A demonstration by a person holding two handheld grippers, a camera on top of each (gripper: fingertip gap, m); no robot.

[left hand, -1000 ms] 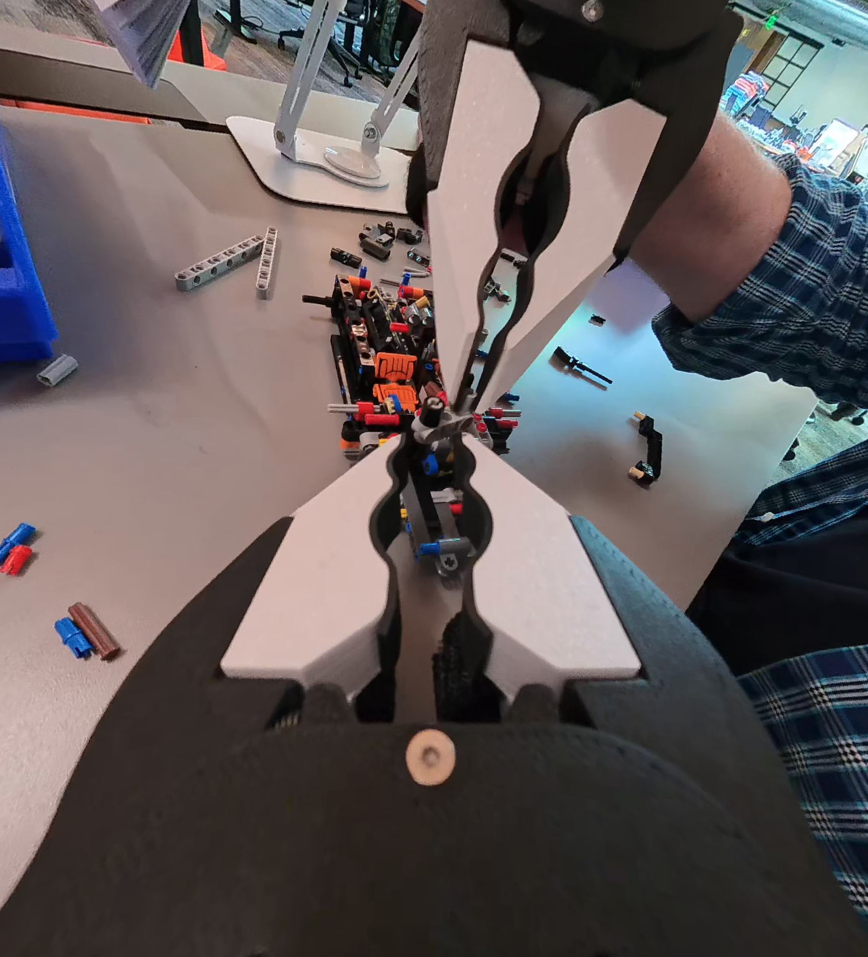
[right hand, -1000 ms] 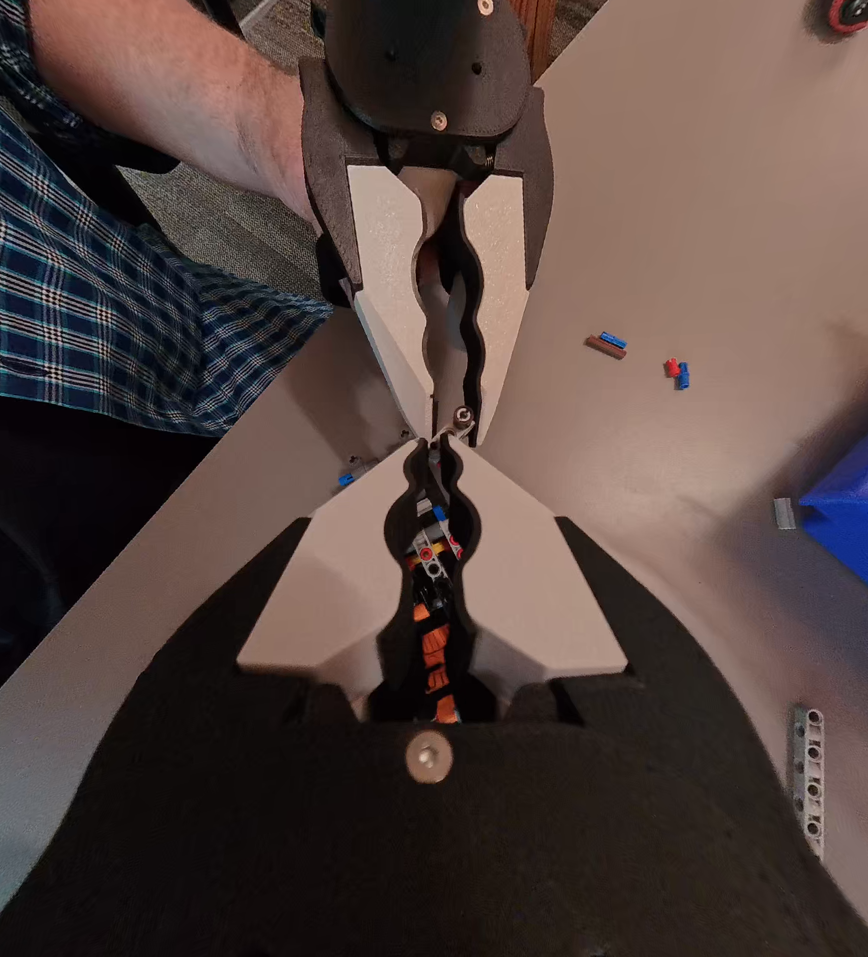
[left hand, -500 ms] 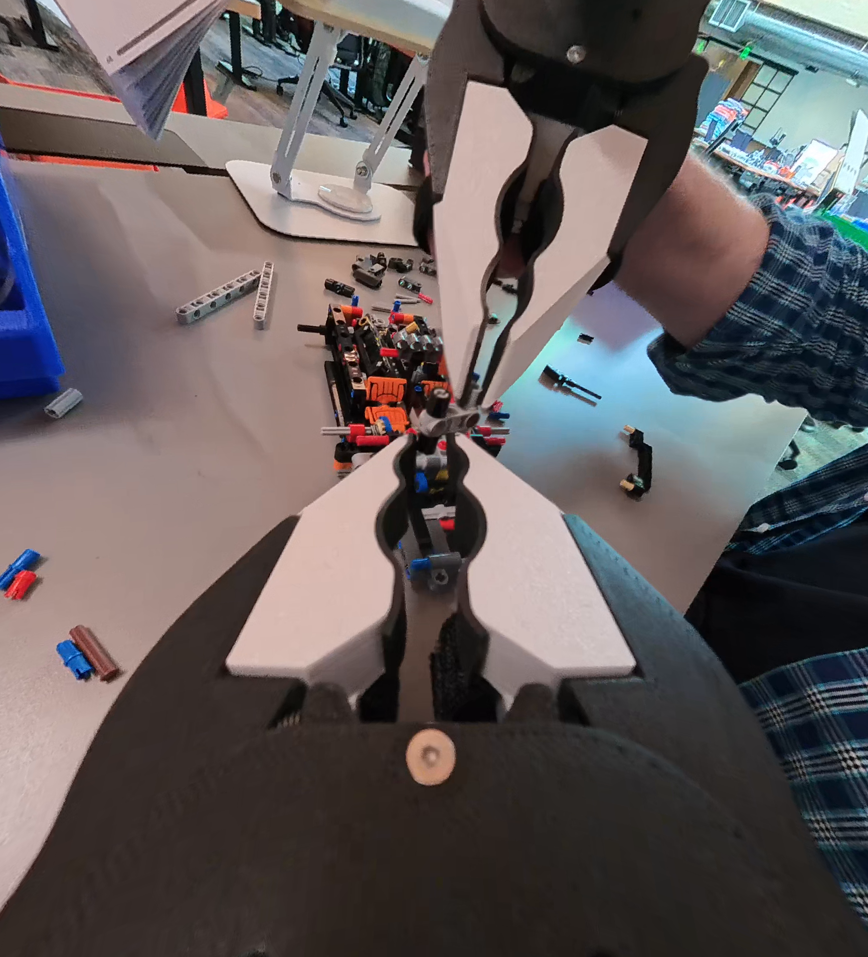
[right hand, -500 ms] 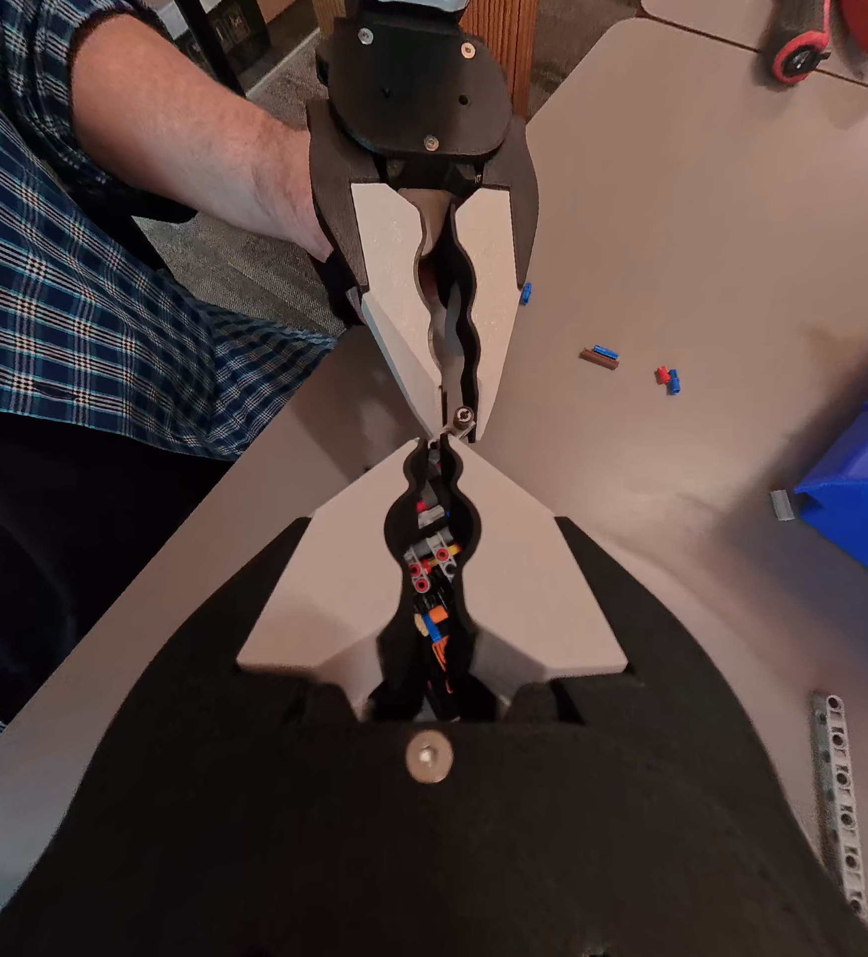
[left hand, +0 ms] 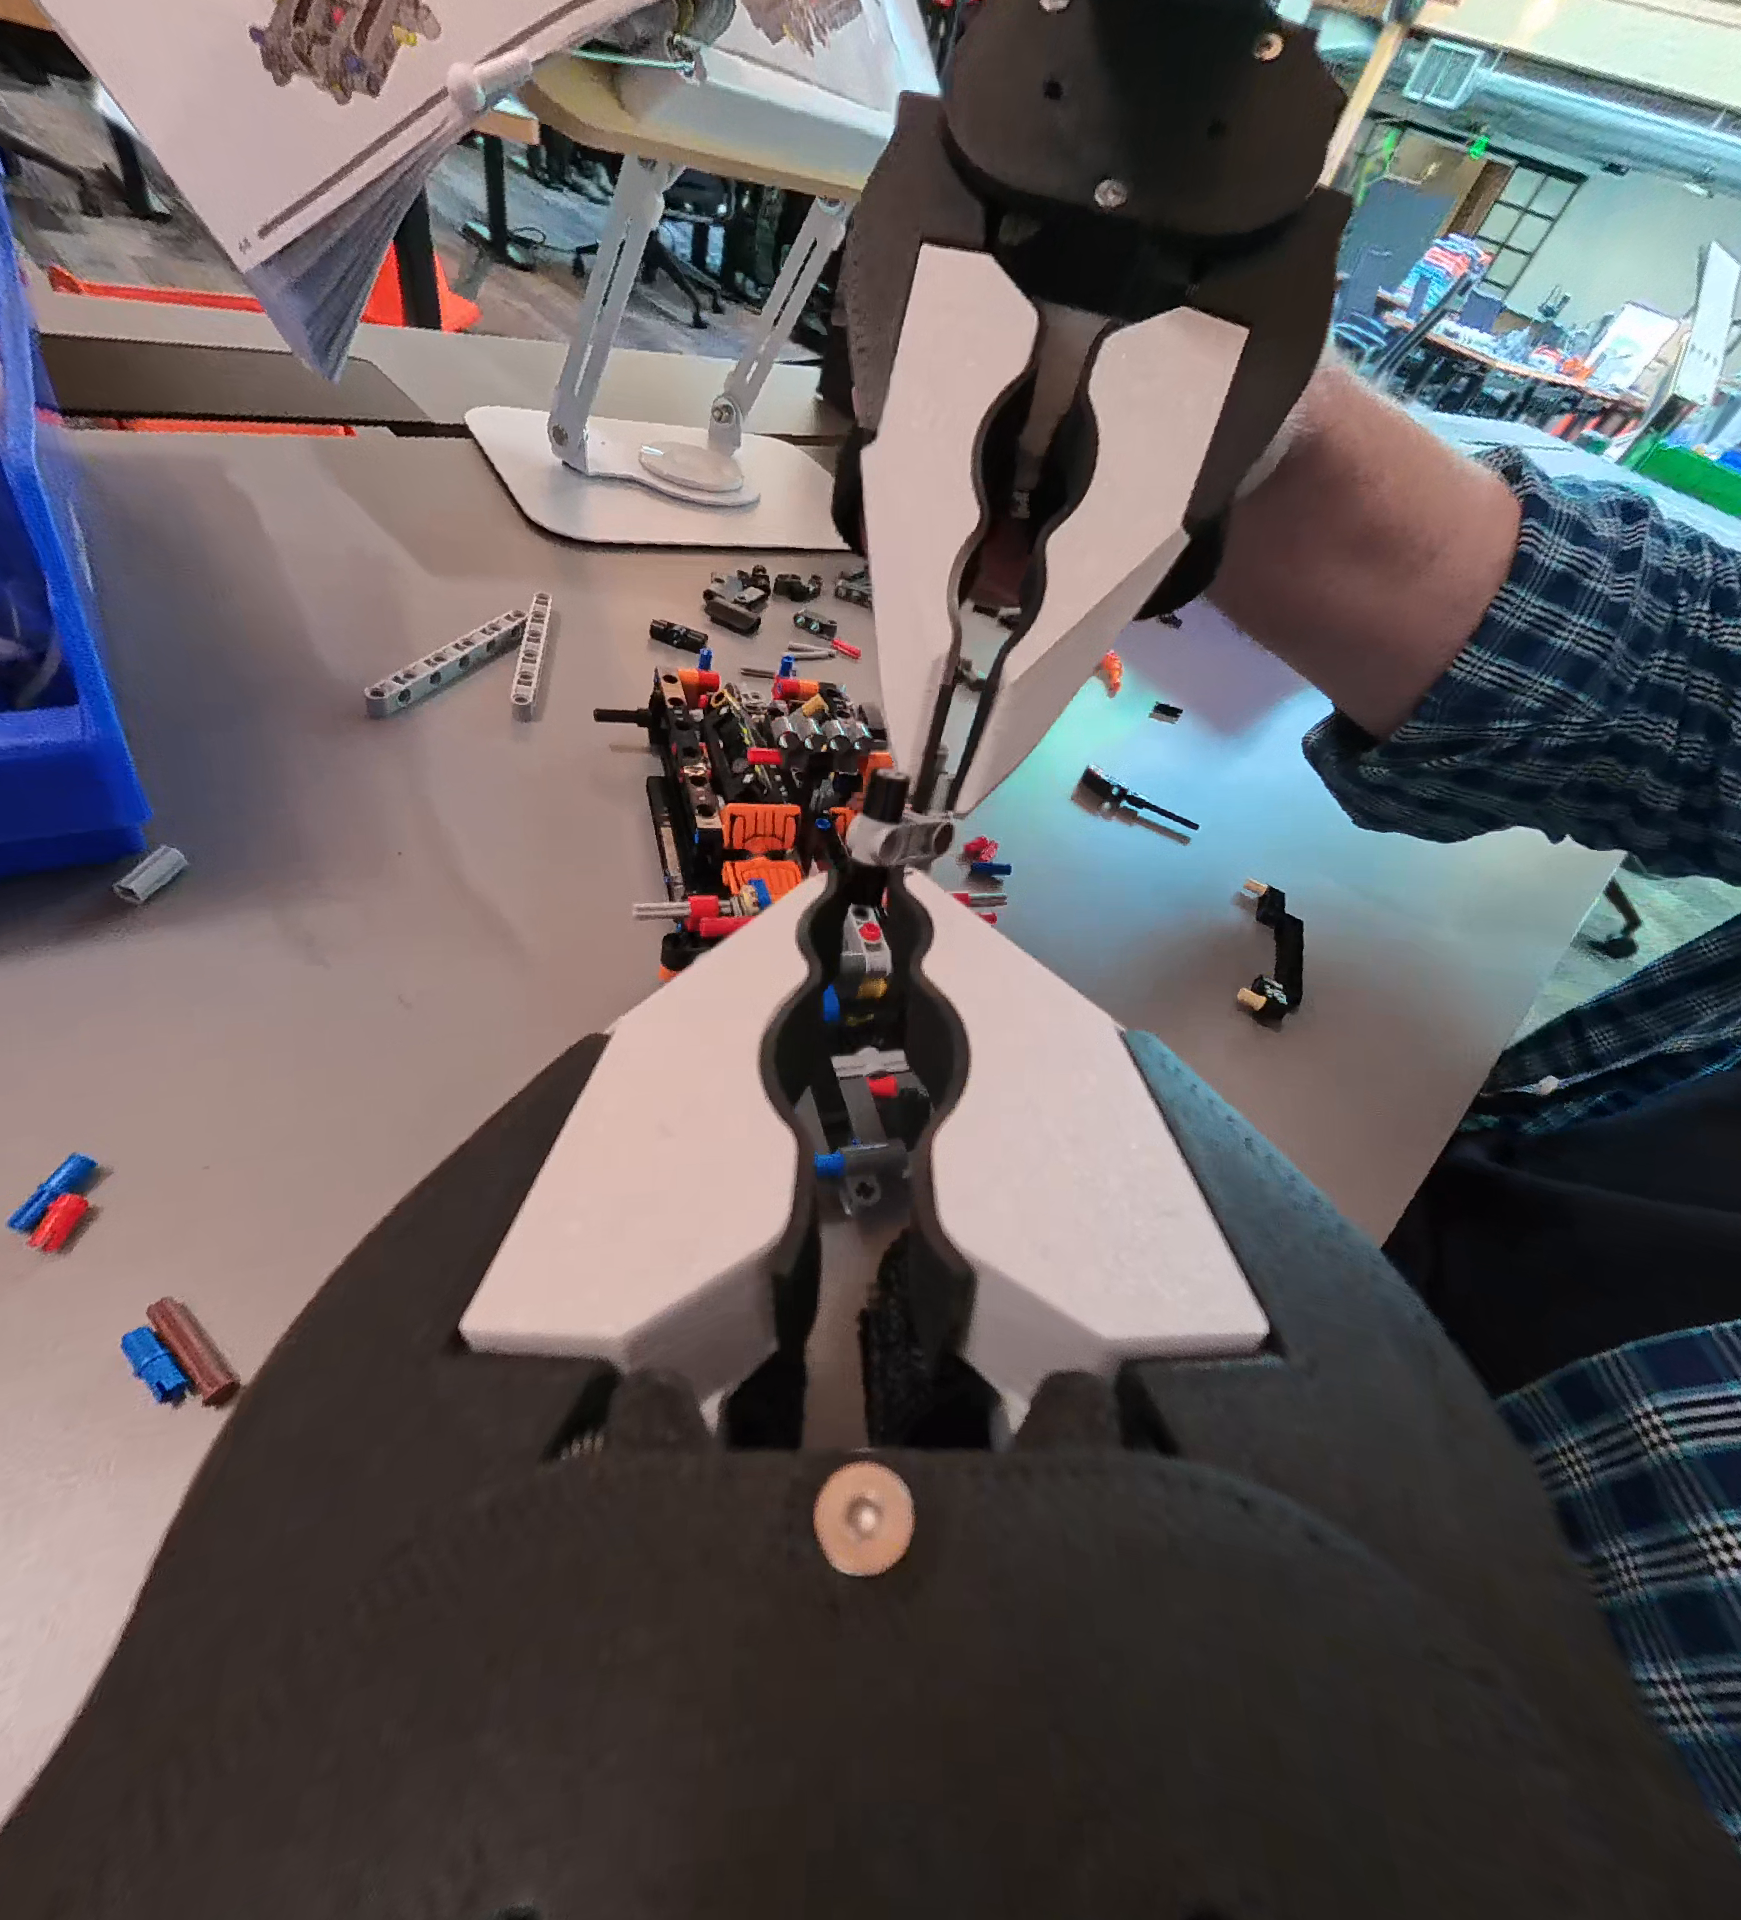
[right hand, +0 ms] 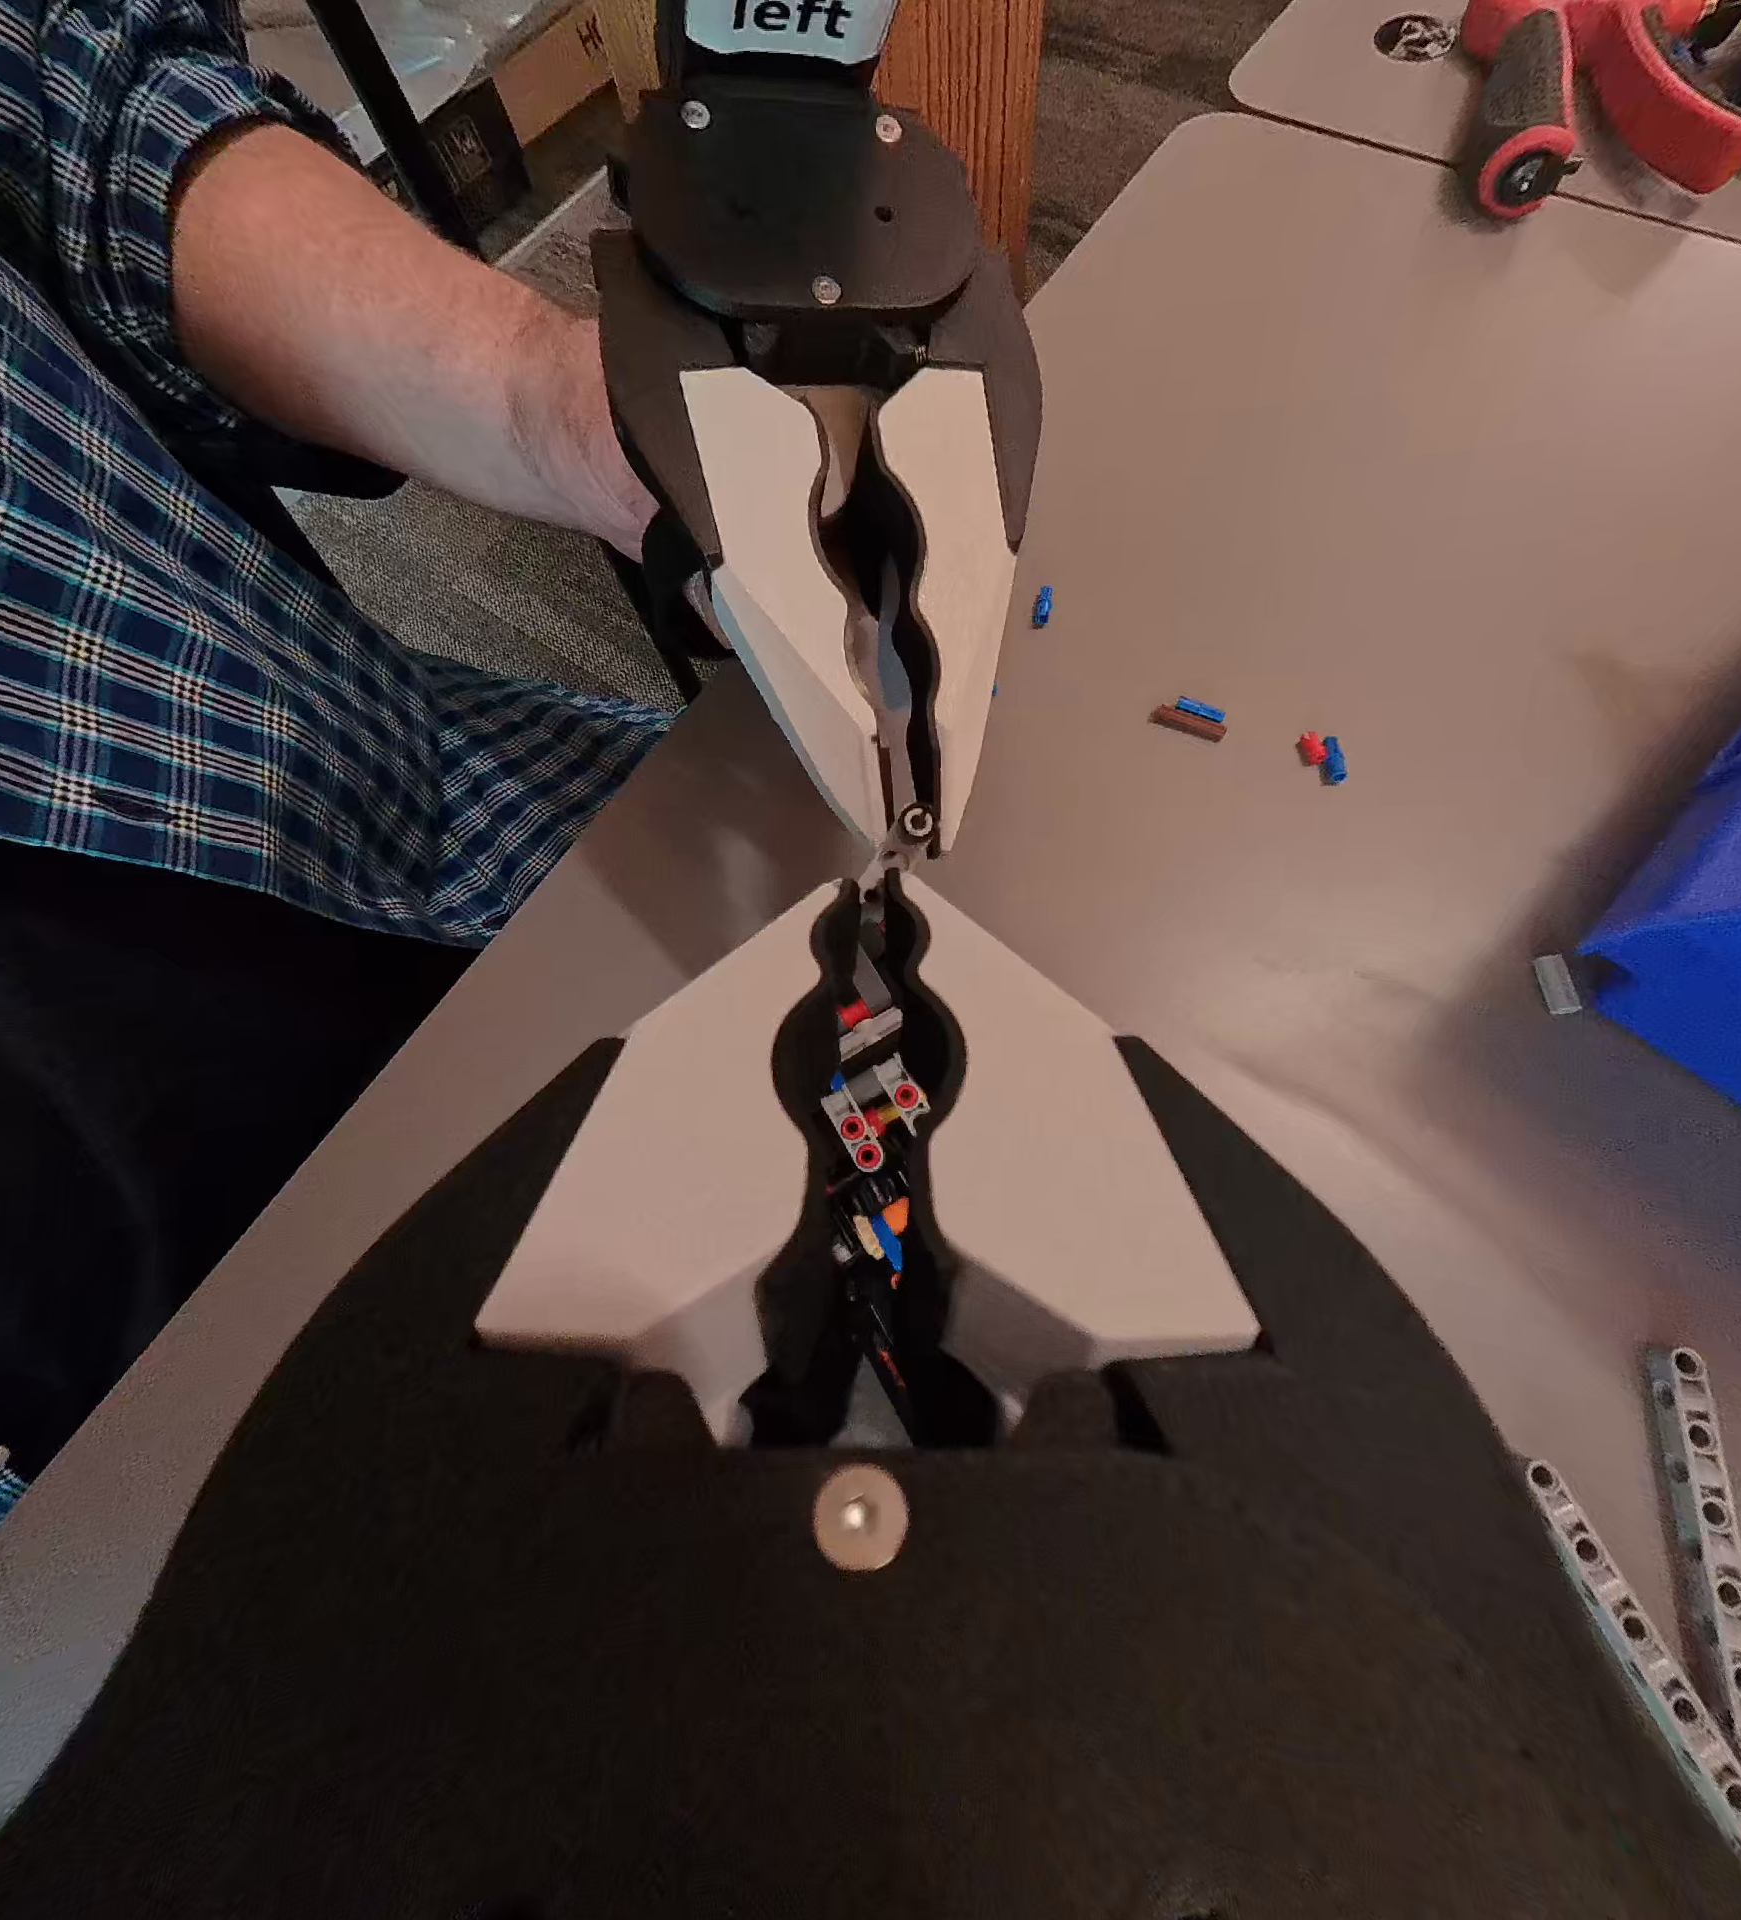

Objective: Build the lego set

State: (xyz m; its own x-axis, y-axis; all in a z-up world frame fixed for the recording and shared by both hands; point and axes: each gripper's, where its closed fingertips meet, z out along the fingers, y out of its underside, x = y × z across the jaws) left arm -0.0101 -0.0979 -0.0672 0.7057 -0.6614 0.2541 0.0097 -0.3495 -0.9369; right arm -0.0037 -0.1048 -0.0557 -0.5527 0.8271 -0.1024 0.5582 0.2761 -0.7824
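Two grey beams [left hand: 450, 663], one blue bin [left hand: 9, 769].

The surface [left hand: 346, 956] is plain grey. At centre frame the lego build [left hand: 757, 800] mixes black, orange, red and blue. A blue bin [left hand: 9, 790] sits at the left edge, and red and blue pins [left hand: 53, 1205] lie lower left. Both grippers are black with white jaws. A blue-and-white plaid sleeve [left hand: 1614, 665] fills the right.

Grey table [left hand: 326, 987] carried a partly built lego chassis [left hand: 757, 800] just ahead of the left tool's tips. Two grey beams [left hand: 461, 657] lay ahead-left, blue bin [left hand: 9, 790] far left, loose pins [left hand: 55, 1216] beside it, black parts [left hand: 1271, 956] right.
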